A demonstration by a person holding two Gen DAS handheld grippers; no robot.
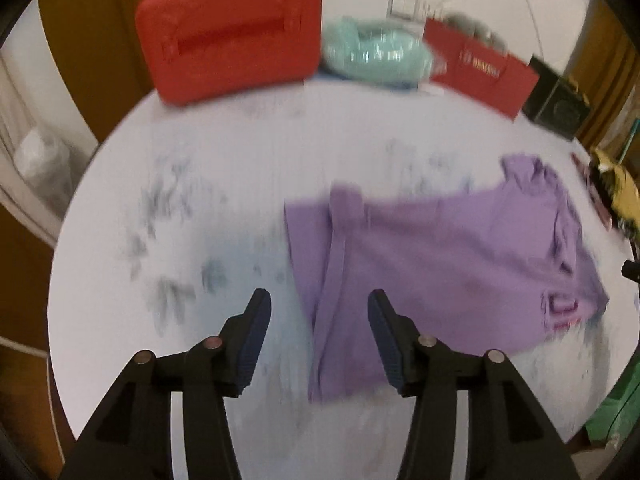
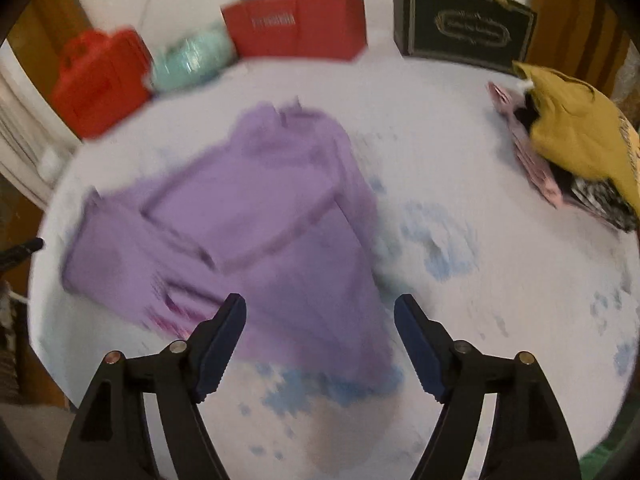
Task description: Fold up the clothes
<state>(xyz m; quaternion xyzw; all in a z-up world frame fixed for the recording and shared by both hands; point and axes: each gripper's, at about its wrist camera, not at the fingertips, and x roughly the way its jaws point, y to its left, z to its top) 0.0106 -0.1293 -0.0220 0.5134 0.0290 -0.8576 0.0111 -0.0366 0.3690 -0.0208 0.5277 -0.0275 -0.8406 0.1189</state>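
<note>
Left wrist view shows your left gripper (image 1: 318,306) released and empty above one purple garment (image 1: 448,252) lying mid-table (image 1: 240,152). Your right gripper (image 2: 320,312) is also released; two red bags (image 2: 298,24) stand along the far edge.

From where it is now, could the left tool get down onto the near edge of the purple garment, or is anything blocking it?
Probably yes. The left tool is open and empty, above the purple garment, whose near edge lies between its fingers in the left wrist view. Nothing sits on the cloth between them.
</note>
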